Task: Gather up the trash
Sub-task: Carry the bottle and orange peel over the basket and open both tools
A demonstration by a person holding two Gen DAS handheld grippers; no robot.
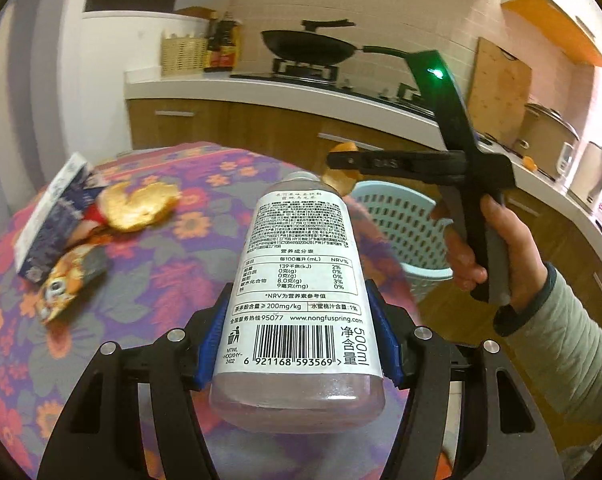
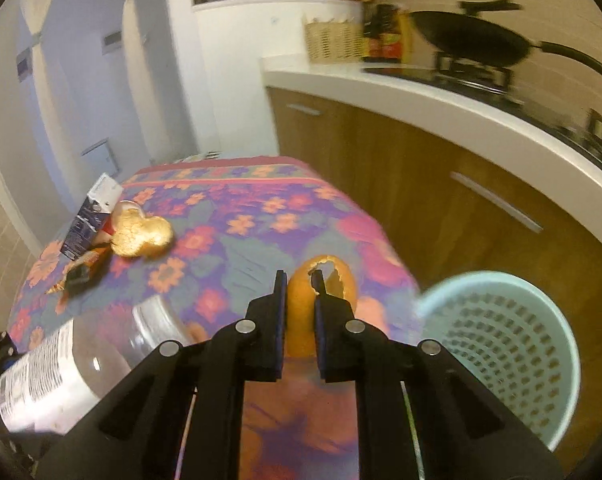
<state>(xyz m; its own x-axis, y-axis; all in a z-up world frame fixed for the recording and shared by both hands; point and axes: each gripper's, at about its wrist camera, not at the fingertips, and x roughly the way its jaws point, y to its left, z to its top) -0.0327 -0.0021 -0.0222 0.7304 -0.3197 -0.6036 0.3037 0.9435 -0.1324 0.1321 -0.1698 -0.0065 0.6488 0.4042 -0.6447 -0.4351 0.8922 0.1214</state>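
Observation:
My left gripper point(image 1: 297, 344) is shut on an empty clear plastic bottle point(image 1: 297, 272) with a white label, held above the flowered table; the bottle point(image 2: 61, 372) also shows at lower left in the right wrist view. My right gripper point(image 2: 299, 312) is shut on a piece of orange peel point(image 2: 301, 320), held over the table's right edge beside the pale blue perforated bin point(image 2: 505, 352). In the left wrist view that right gripper point(image 1: 341, 166) holds the peel point(image 1: 341, 180) above the bin point(image 1: 401, 224). On the table lie another peel point(image 1: 139, 208), a dark carton point(image 1: 53, 220) and a snack wrapper point(image 1: 69, 284).
The table point(image 2: 241, 216) has a purple flowered cloth. Behind it runs a kitchen counter point(image 1: 261, 88) with wooden cupboard fronts, a black wok point(image 1: 309, 46) on a stove, a wicker basket point(image 1: 183, 56) and sauce bottles point(image 1: 223, 46). A hand and green sleeve point(image 1: 573, 320) hold the right gripper.

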